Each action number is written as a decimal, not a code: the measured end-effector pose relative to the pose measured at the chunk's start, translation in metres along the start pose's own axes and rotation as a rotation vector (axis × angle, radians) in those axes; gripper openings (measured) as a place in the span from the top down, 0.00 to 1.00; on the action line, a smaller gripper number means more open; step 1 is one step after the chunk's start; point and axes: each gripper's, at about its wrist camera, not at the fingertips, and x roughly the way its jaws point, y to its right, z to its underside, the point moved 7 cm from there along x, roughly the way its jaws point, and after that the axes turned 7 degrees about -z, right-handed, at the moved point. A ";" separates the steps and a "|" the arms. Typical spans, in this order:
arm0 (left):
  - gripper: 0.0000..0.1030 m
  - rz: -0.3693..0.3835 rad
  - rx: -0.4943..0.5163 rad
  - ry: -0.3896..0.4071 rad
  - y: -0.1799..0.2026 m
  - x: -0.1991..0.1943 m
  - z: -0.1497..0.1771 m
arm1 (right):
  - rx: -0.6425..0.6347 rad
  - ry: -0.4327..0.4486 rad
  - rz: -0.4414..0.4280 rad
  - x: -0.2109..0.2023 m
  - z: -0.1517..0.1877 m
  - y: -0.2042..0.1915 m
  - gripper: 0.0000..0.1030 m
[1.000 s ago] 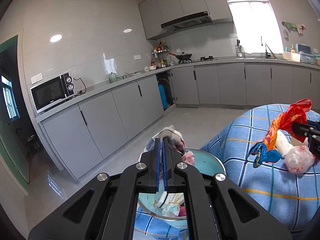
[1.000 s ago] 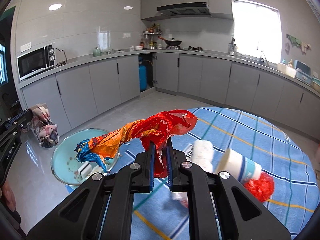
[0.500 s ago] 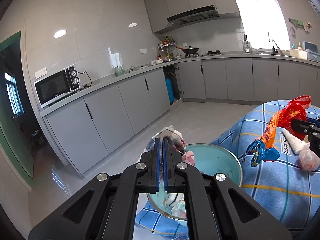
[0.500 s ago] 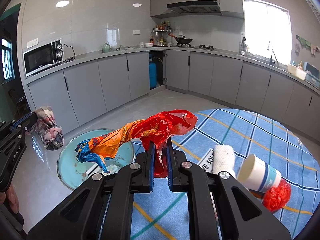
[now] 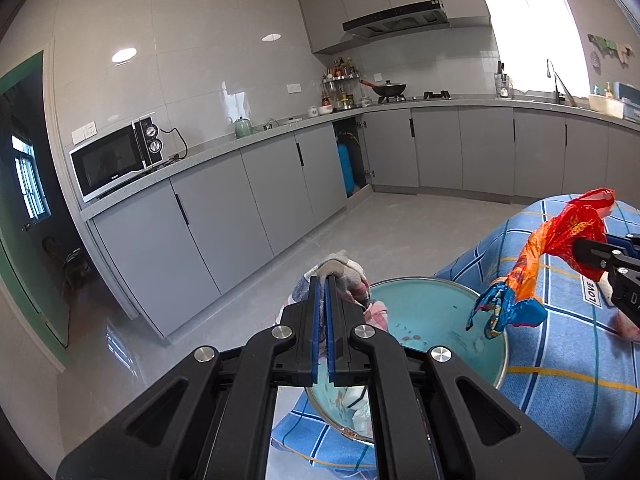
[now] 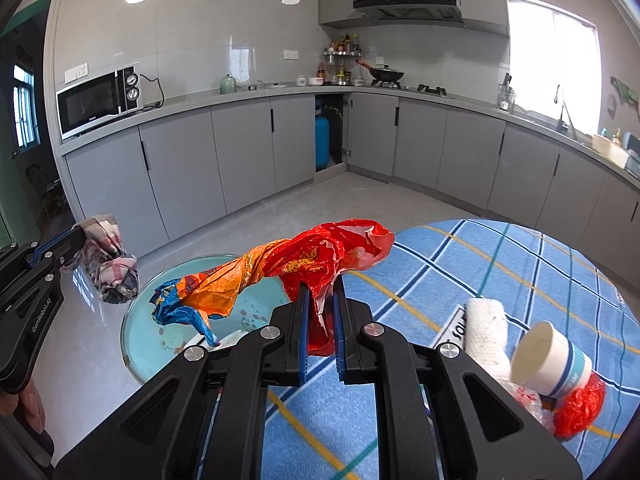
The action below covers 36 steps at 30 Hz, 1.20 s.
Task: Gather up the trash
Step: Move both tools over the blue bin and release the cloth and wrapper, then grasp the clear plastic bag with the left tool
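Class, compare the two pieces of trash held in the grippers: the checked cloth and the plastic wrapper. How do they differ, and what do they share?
The checked cloth is dull grey and pink fabric; the plastic wrapper is shiny red, orange and blue.
The cloth hangs bunched in a lump; the wrapper stretches out long and twisted.
The left gripper holds the cloth; the right gripper holds the wrapper.
Both are clamped by shut jaws near the teal basin.

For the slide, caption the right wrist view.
Right gripper clamps a twisted red-orange wrapper above the teal bowl.

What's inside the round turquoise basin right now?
The turquoise basin holds small scraps on its bottom and a white piece near its front; the twisted red-orange-blue plastic wrapper and the right hand-held gripper cover the rest.
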 end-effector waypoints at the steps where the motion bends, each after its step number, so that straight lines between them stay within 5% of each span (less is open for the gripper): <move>1: 0.97 0.002 0.003 -0.004 0.000 0.002 0.001 | -0.001 -0.002 -0.003 0.002 0.001 -0.002 0.89; 11: 0.93 0.015 0.015 -0.029 0.006 0.014 0.006 | -0.020 -0.038 -0.045 0.026 0.001 -0.015 0.88; 13: 0.90 0.020 0.017 -0.035 0.007 0.016 0.008 | -0.025 -0.034 -0.060 0.031 0.000 -0.018 0.80; 15: 0.84 0.019 0.019 -0.039 0.008 0.018 0.010 | -0.023 -0.037 -0.069 0.035 0.001 -0.019 0.73; 17: 0.56 0.004 0.011 -0.033 0.005 0.018 0.009 | -0.018 -0.033 -0.074 0.035 0.002 -0.018 0.60; 18: 0.53 -0.002 0.010 -0.028 0.004 0.018 0.009 | -0.016 -0.033 -0.078 0.034 0.003 -0.018 0.58; 36: 0.38 0.025 0.039 -0.006 0.028 -0.003 0.010 | 0.044 -0.023 0.008 -0.028 0.031 0.032 0.44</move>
